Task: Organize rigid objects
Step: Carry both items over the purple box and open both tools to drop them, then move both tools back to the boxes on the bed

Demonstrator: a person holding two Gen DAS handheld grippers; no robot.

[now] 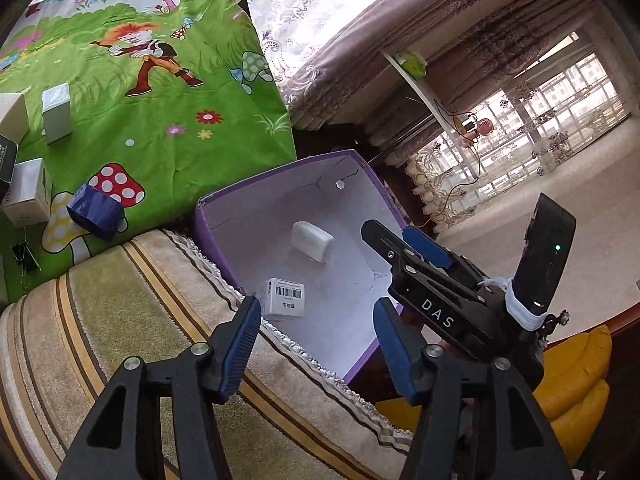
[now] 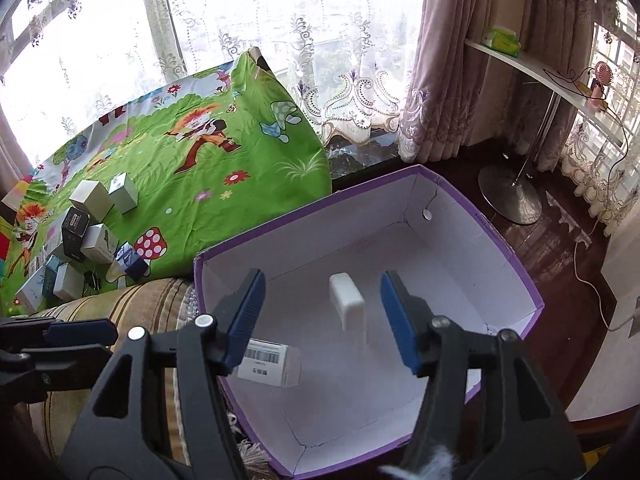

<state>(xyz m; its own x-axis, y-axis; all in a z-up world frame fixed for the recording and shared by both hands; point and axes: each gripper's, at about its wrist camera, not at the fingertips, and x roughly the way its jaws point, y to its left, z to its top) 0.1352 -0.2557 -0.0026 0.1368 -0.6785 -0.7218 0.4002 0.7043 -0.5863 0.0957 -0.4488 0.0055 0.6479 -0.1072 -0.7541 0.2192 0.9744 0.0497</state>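
A purple box [image 1: 276,168] with a white inside stands beside the striped cushion; it also shows in the right wrist view [image 2: 528,280]. Inside it lie a white rounded block [image 1: 313,240] [image 2: 347,300] and a small white carton with a barcode [image 1: 283,298] [image 2: 269,364]. My left gripper [image 1: 316,344] is open and empty, over the box's near edge. My right gripper [image 2: 322,320] is open and empty above the box; it shows in the left wrist view [image 1: 404,242]. Several small boxes [image 2: 96,216] and a blue box [image 1: 95,211] lie on the green cartoon cloth [image 1: 168,92].
A striped beige cushion [image 1: 132,328] lies under my left gripper. Lace curtains [image 2: 280,32] hang behind the cloth. A white shelf on a metal stand [image 2: 516,188] is at the right, with a cable on the dark wooden floor [image 2: 560,248]. A yellow object [image 1: 576,376] lies low right.
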